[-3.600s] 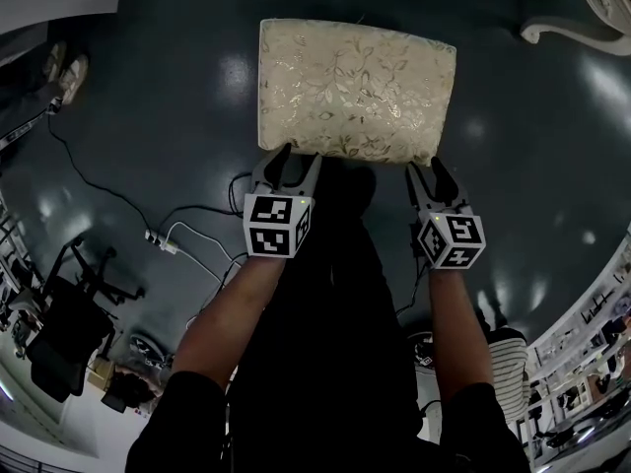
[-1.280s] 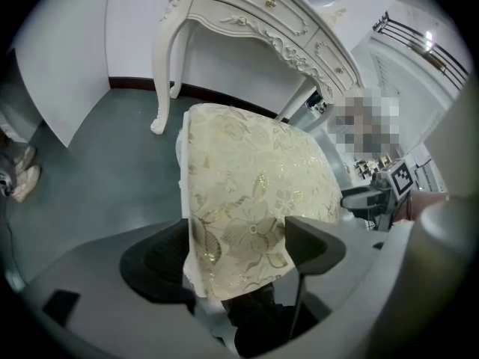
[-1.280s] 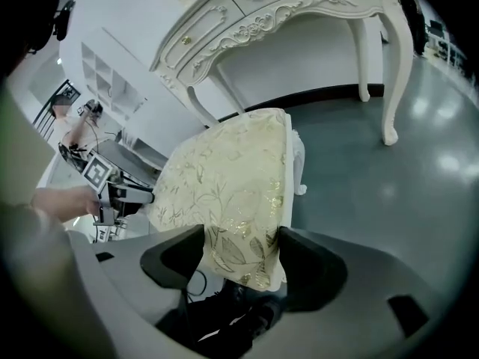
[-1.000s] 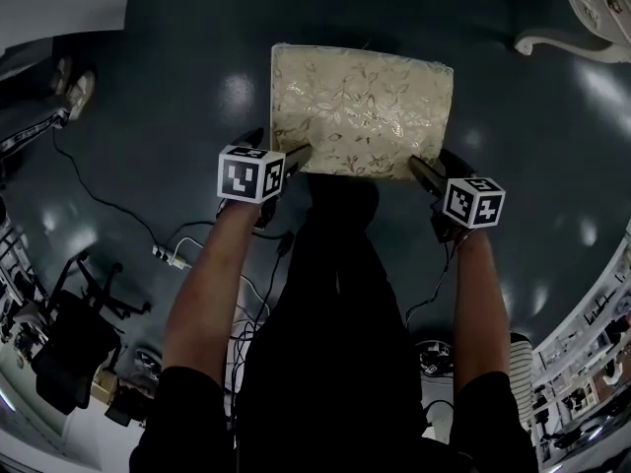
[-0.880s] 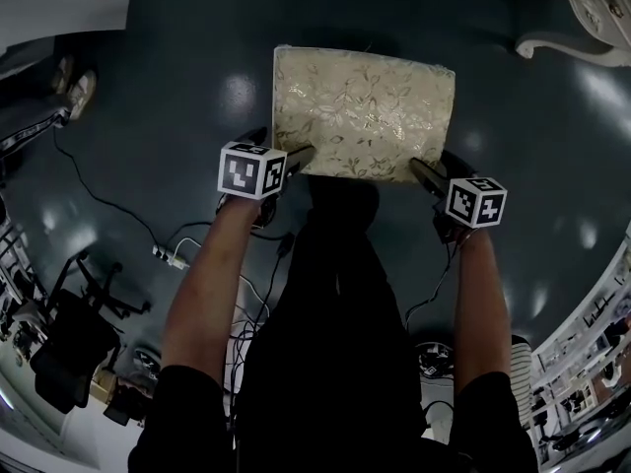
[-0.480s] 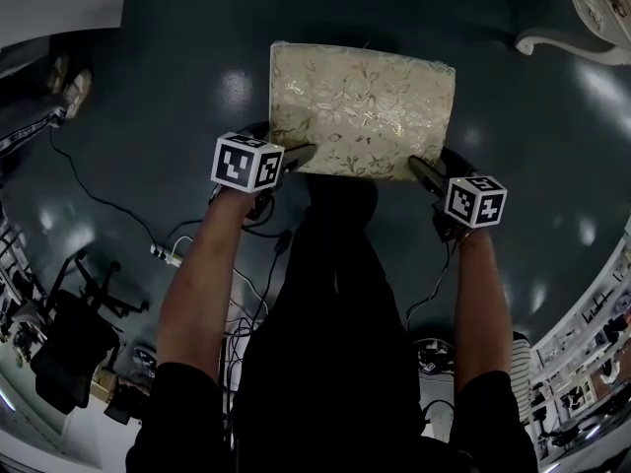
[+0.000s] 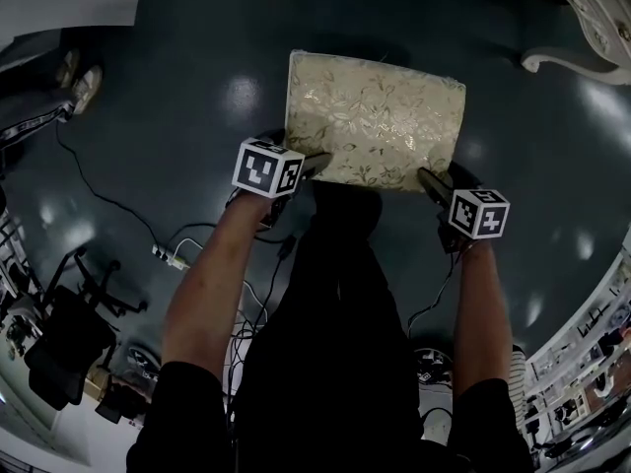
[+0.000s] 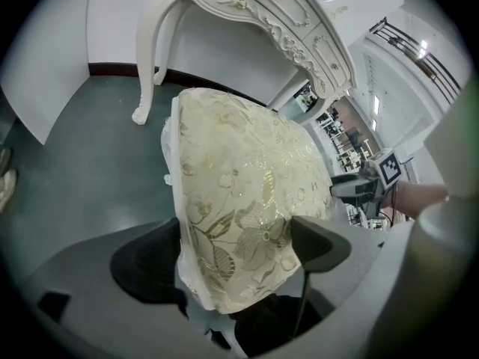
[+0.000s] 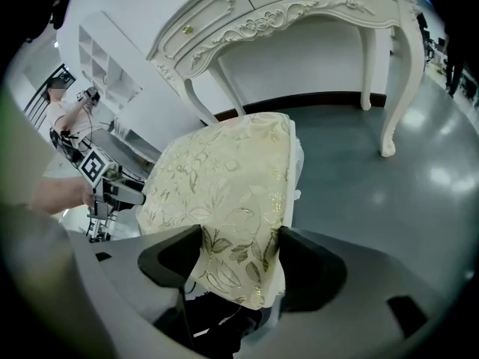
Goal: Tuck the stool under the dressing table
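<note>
Head view: stool point(image 7: 376, 119) stands on the dark floor point(image 7: 177, 57) straight ahead of the person, its cream leaf-patterned cushion facing up and its legs hidden beneath. Whether the stool rests on the floor or is raised off it cannot be told. Left gripper point(image 7: 317, 163) is at the near left corner of the cushion, and right gripper point(image 7: 430, 179) is at the near right corner, with both forearms reaching forward. Left gripper view: left gripper point(image 8: 238, 254) has its two dark jaws set on either side of the cushion corner, pinching the padded edge of the stool point(image 8: 247, 178) between them. A strip of white frame shows along the cushion's left side. Right gripper view: right gripper point(image 9: 238, 259) does likewise, its jaws pressed onto the cushion corner of the stool point(image 9: 224, 193) from both sides. Dressing table point(image 7: 582, 13), white with carved trim, lies far and to the right in the head view, where only a curved foot and part of the frame show. In the gripper views the dressing table point(image 8: 254, 17) point(image 9: 299, 13) stands beyond the stool's far edge, with the stool in front of it and not under it. Loose cables point(image 7: 173, 247) lie on the floor near left.
</note>
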A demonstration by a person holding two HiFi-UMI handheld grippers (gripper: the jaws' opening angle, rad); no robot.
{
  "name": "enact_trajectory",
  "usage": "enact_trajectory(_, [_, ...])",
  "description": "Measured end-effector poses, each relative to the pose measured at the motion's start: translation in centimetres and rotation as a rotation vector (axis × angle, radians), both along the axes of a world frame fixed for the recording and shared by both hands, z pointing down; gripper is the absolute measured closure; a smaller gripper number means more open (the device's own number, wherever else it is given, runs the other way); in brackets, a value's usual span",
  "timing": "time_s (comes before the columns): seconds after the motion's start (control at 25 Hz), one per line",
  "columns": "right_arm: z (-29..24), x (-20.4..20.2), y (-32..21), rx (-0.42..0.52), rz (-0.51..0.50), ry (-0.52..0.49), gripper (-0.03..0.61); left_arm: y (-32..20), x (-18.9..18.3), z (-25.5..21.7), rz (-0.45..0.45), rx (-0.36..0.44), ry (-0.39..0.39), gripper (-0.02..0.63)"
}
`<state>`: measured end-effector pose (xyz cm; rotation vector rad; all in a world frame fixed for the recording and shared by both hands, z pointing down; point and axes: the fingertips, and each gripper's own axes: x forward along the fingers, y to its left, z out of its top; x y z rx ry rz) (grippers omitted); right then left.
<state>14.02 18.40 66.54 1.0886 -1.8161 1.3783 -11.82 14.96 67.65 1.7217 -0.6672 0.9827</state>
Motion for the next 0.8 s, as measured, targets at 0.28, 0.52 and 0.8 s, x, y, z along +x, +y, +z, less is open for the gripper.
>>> enact_trajectory(0.28, [-1.4, -0.1, -1.3, 0.041, 0.01, 0.0, 0.247, -1.2, 0.1, -1.1, -0.035, 0.026, 0.028, 0.153])
enact_trajectory(0.52, [-1.9, 0.0, -2.0, 0.076, 0.038, -0.018, 0.249, -2.2, 0.2, -1.5, -0.052, 0.042, 0.045, 0.153])
enact_trajectory(0.8, [-0.9, -0.2, -3.2, 0.059, 0.109, 0.01, 0.249, -6.0, 0.6, -0.6, 0.076, 0.051, 0.01, 0.153])
